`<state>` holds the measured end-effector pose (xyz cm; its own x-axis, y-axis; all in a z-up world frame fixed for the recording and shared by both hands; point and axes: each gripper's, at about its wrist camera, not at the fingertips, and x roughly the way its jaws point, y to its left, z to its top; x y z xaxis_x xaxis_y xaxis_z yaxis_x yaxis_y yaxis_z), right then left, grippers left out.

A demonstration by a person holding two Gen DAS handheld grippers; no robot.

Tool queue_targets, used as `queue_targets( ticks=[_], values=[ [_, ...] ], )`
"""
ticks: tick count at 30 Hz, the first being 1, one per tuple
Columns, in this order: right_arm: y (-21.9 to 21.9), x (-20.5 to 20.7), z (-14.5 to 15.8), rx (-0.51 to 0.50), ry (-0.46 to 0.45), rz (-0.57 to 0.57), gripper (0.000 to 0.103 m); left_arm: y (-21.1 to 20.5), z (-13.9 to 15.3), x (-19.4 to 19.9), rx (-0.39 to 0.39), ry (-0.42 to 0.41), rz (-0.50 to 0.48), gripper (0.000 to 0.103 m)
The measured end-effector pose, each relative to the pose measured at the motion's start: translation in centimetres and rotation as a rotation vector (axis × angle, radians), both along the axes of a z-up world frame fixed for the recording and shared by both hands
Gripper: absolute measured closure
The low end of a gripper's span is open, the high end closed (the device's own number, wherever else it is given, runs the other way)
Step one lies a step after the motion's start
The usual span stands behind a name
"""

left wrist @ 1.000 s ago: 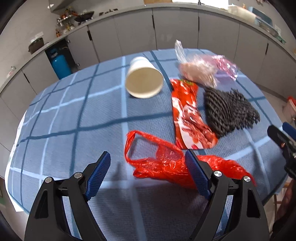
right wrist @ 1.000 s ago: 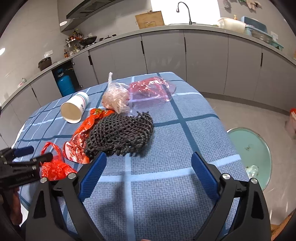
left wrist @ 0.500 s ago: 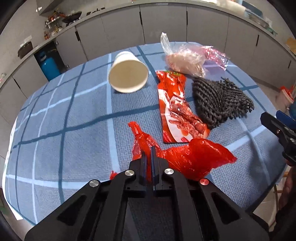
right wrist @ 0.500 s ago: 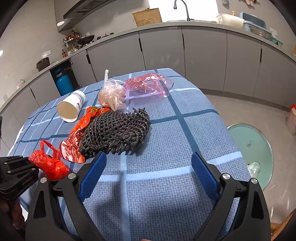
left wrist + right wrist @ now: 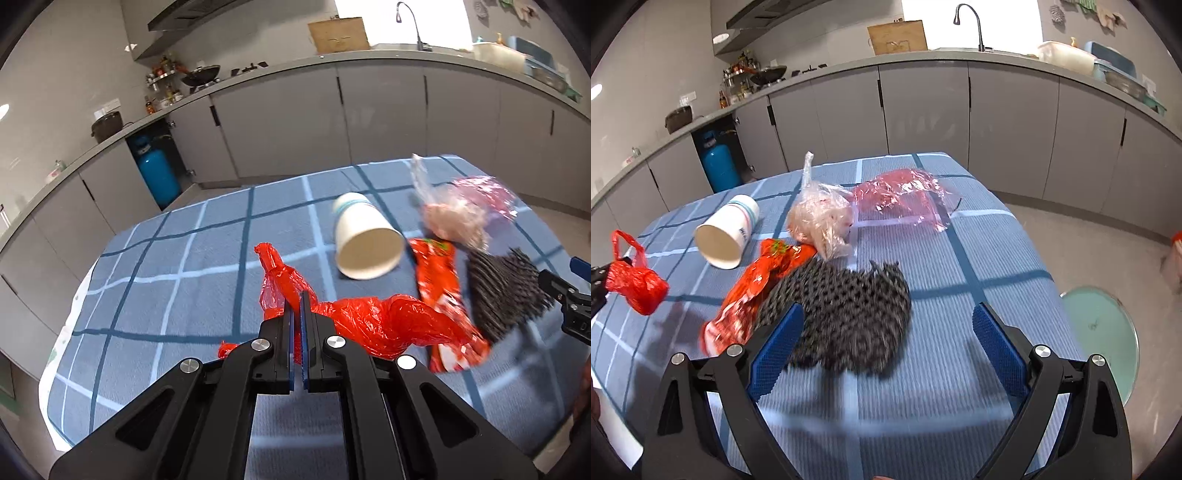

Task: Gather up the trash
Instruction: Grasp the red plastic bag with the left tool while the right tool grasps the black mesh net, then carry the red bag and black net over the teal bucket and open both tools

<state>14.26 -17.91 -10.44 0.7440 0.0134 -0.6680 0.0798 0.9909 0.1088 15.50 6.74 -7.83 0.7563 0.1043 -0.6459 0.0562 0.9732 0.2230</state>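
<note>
My left gripper [image 5: 297, 301] is shut on a crumpled red plastic bag [image 5: 384, 325] and holds it above the blue checked tablecloth [image 5: 184, 266]; the bag also shows at the left of the right wrist view [image 5: 637, 282]. My right gripper [image 5: 886, 332] is open and empty, just above and in front of a black mesh net [image 5: 846, 317]. On the cloth lie a tipped white paper cup [image 5: 726, 230], a red snack wrapper [image 5: 757, 288], a clear bag with pinkish contents [image 5: 822, 221] and a pink film bag [image 5: 901, 199].
The table's right edge drops to the floor, where a round pale green lid [image 5: 1104, 328] lies. Grey kitchen cabinets [image 5: 923, 110] run behind the table, with a blue gas cylinder [image 5: 718, 162] at the left.
My left gripper closed on the red bag and has lifted it off the cloth. My right gripper, still open, has moved closer to the black net.
</note>
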Motion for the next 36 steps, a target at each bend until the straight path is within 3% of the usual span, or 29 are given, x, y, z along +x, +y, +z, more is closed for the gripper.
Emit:
queue_targets(
  ticks=[3,6,8,11,22,36],
  values=[
    [0.1,1.4,-1.2,0.012,0.050,0.001,0.015,0.2,-0.2,1.2,0.000,-0.005,0.010,0.099],
    [0.1,2.0,-2.5,0.040,0.105,0.016,0.033,0.2,-0.2,1.6,0.000,-0.010,0.007,0.099],
    [0.2,1.9,-2.9,0.052,0.124,0.038,0.067,0.1,-0.3,1.8,-0.001,-0.012,0.002,0.099],
    [0.4,1.1,-2.3,0.054,0.100,0.060,0.090,-0.1,-0.3,1.7,-0.001,-0.017,-0.006,0.099],
    [-1.5,-2.1,2.1,0.063,-0.040,0.031,0.092,-2.3,1.7,0.9,0.000,-0.071,-0.057,0.099],
    [-5.4,-3.9,3.8,0.069,-0.096,-0.040,0.092,-8.5,3.3,1.0,-0.023,-0.106,-0.177,0.099]
  ],
)
